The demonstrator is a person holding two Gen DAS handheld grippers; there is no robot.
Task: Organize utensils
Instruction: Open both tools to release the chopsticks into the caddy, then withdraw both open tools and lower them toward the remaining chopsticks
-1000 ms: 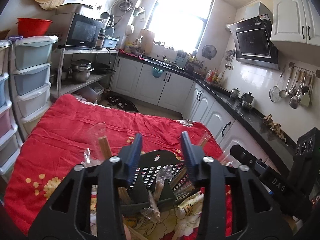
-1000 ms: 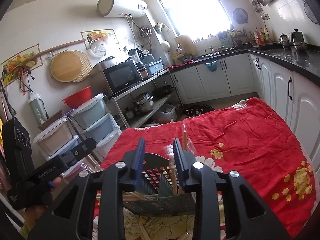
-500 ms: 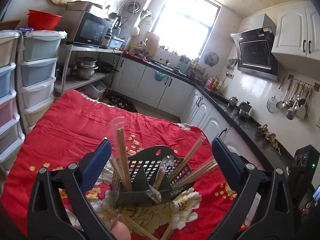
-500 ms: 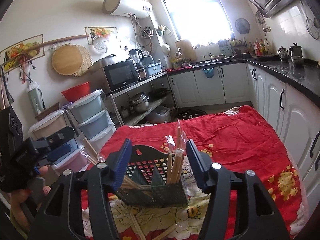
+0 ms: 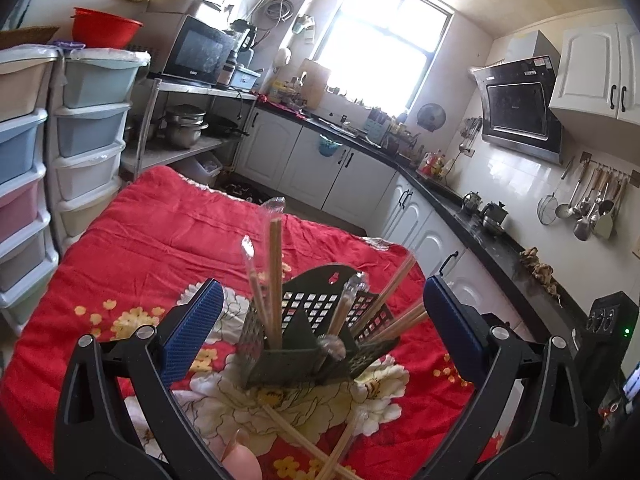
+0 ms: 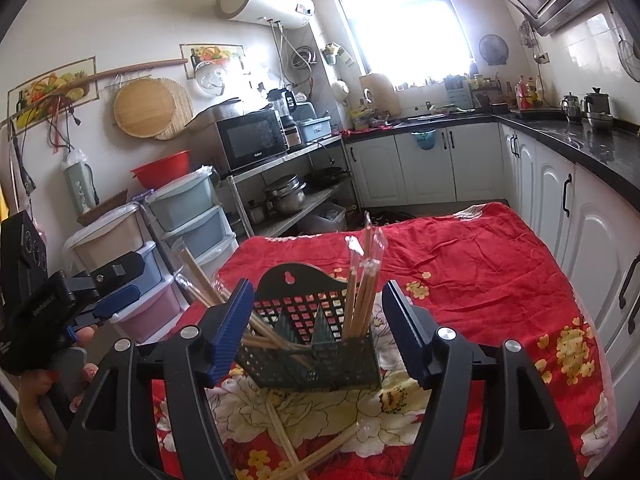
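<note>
A dark perforated utensil holder (image 5: pixel 304 344) (image 6: pixel 316 344) stands on the red floral cloth (image 5: pixel 152 248) (image 6: pixel 472 280). Wrapped chopsticks (image 5: pixel 274 268) (image 6: pixel 362 280) stand upright in one compartment. Others (image 5: pixel 390 312) (image 6: pixel 208 284) lean outward from the opposite side. Loose wrapped chopsticks (image 5: pixel 312 448) (image 6: pixel 316 452) lie crossed on the cloth in front of the holder. My left gripper (image 5: pixel 320 328) is wide open and empty, just short of the holder. My right gripper (image 6: pixel 318 332) is open and empty, its fingers on either side of the holder. The left gripper also shows in the right wrist view (image 6: pixel 100 300).
Stacked plastic drawers (image 5: pixel 88 128) (image 6: pixel 188 220) stand beside the table's left edge. A metal rack with a microwave (image 5: pixel 198 56) and pots is behind them. White cabinets with a black counter (image 6: pixel 580 148) run along the right. The right gripper's body (image 5: pixel 608 344) is at the right.
Both grippers opened and pulled back from the holder, leaving the chopsticks standing in it. The left opened wide first; the right widened further.
</note>
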